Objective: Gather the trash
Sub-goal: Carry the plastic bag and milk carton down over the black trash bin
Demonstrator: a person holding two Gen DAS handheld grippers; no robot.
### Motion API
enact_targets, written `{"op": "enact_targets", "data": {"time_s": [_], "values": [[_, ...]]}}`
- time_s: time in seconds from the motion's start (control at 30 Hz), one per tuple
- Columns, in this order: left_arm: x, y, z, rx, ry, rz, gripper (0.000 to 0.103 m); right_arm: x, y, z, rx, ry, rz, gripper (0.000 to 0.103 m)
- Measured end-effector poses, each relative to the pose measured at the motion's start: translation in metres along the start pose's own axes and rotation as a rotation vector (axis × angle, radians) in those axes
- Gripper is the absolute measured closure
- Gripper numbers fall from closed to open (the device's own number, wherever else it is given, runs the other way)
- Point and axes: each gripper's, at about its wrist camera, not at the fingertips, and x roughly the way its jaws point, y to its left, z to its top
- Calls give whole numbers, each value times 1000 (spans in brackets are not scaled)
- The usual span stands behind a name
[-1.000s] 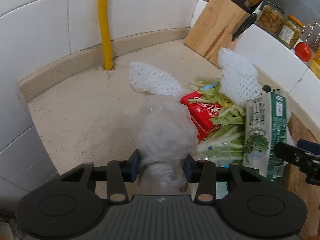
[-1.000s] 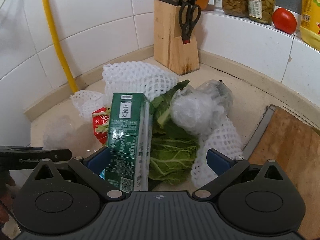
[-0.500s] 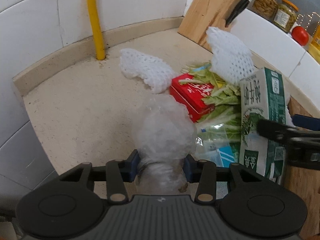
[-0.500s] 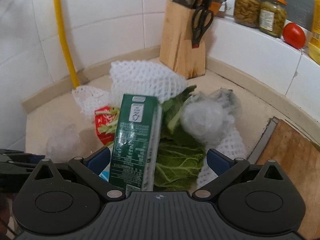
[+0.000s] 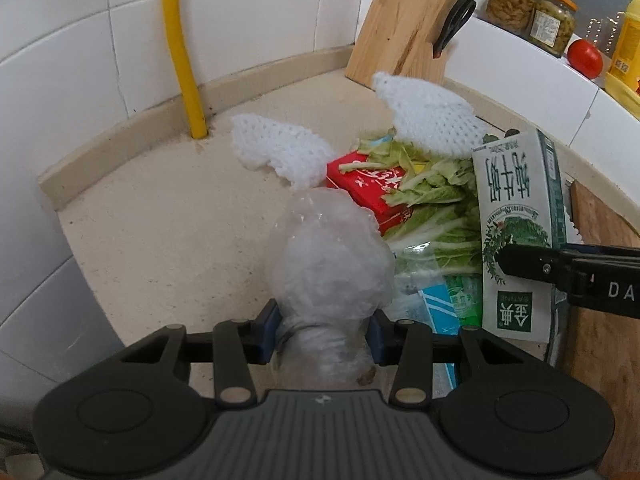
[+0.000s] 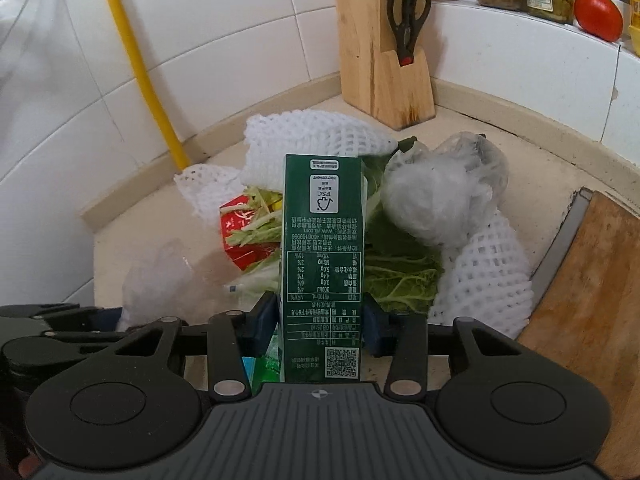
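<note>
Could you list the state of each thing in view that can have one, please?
left gripper: shut on the plastic wrap ball.
right gripper: shut on the milk carton, upright.
red box: lying flat under vegetable scraps.
scissors: stowed in knife block.

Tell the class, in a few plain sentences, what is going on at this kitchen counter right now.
A person is gathering trash with a gripper in each hand. The left gripper is shut on a crumpled plastic bag. The right gripper is shut on a green carton. On the counter lie the rest: white foam nets, vegetable scraps, a red box and another wad of plastic.
</note>
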Motion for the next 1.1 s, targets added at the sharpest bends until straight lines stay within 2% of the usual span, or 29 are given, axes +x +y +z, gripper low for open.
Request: {"op": "enact_targets", "data": {"time_s": [0.13,0.33,0.5,0.77,0.9,1.1], "values": [[-10,0,-3,-23,-9,-6,65,-10,-9,0,50,-14,54,52],[-27,4,-10,-22,-41,-23,65,-29,-12,-2,78,-49,49,52],[-38,9,-13,-34,-53,-49,65,-41,2,-7,58,-62,14,52],[-60,24,-18,-39,-109,-81,65,-67,31,-6,26,-121,12,52],[-68,38,-21,-63,-126,-77,65,-67,48,-7,-2,-116,35,52],[-79,67,-32,-115,-137,-30,65,-57,85,-4,-63,-89,102,53]]}}
